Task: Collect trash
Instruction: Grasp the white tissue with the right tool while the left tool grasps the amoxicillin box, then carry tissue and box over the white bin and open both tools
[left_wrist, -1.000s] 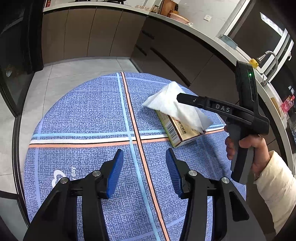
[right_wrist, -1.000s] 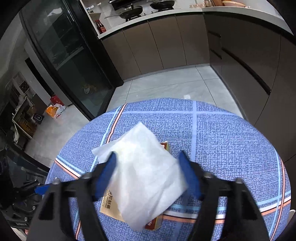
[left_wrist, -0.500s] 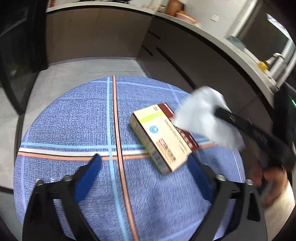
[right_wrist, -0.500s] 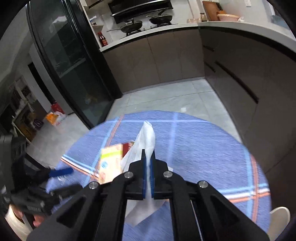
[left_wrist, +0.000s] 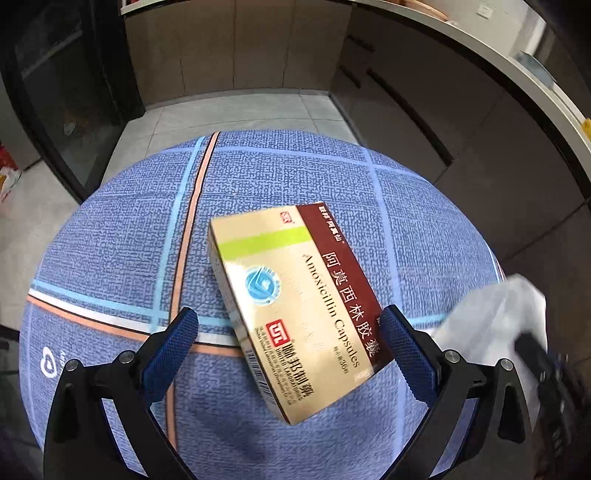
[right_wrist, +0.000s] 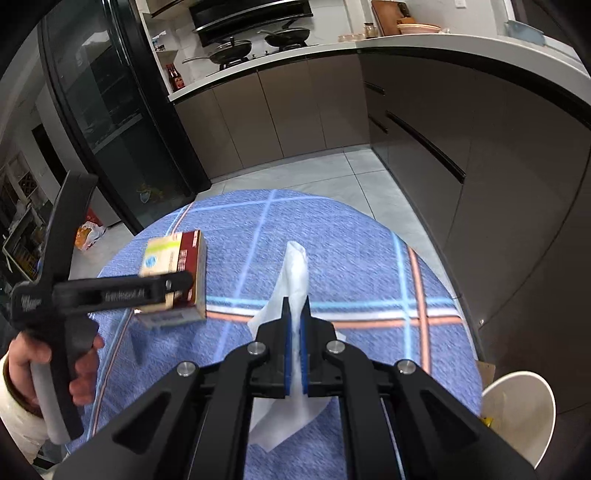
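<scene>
Right gripper is pressed together on a white tissue, held above the blue plaid tablecloth. Left gripper is spread wide, its pads either side of the near end of the medicine box, contact not discernible. A white bin stands beyond the table's right edge; contents indistinct. Tiled floor lies beyond the far edge.

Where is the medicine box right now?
The medicine box lies flat on the blue tablecloth, between the open left claw fingers; the right wrist view shows it left of the tissue.
</scene>
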